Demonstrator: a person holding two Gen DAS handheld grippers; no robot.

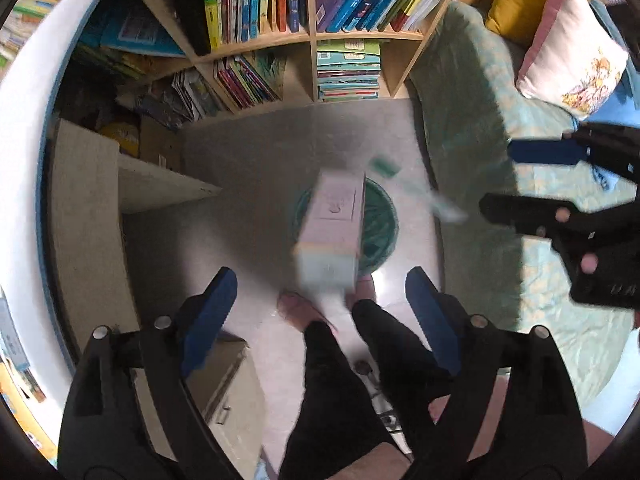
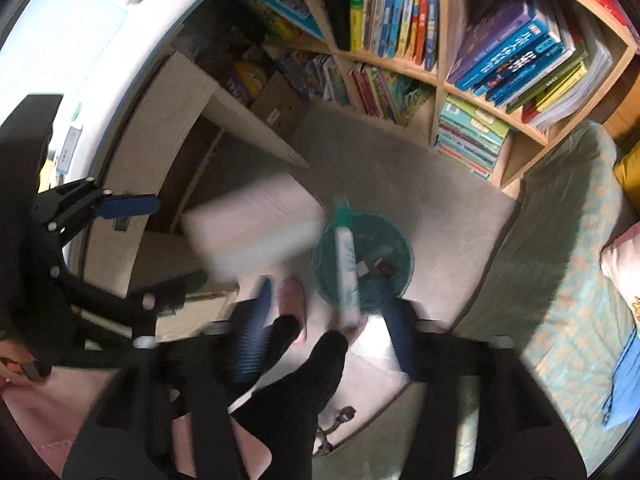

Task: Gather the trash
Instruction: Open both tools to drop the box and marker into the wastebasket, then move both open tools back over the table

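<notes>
Both our grippers, left point(image 1: 320, 300) and right point(image 2: 328, 316), gape empty above one green bin point(image 1: 386, 232). One pale box point(image 1: 332, 232) and one tube point(image 2: 346, 268) blur over it.

Wooden cubby bookshelf point(image 1: 308, 36) far, packed with colourful children's books point(image 2: 404, 12). Pale green patterned bedspread point(image 1: 472, 128) right; yellow cushion point(image 1: 524, 0) and white pink-edged pillow point(image 1: 576, 48) on it. Beige desk panel point(image 1: 80, 208) left. Grey floor point(image 1: 256, 152) between.
</notes>
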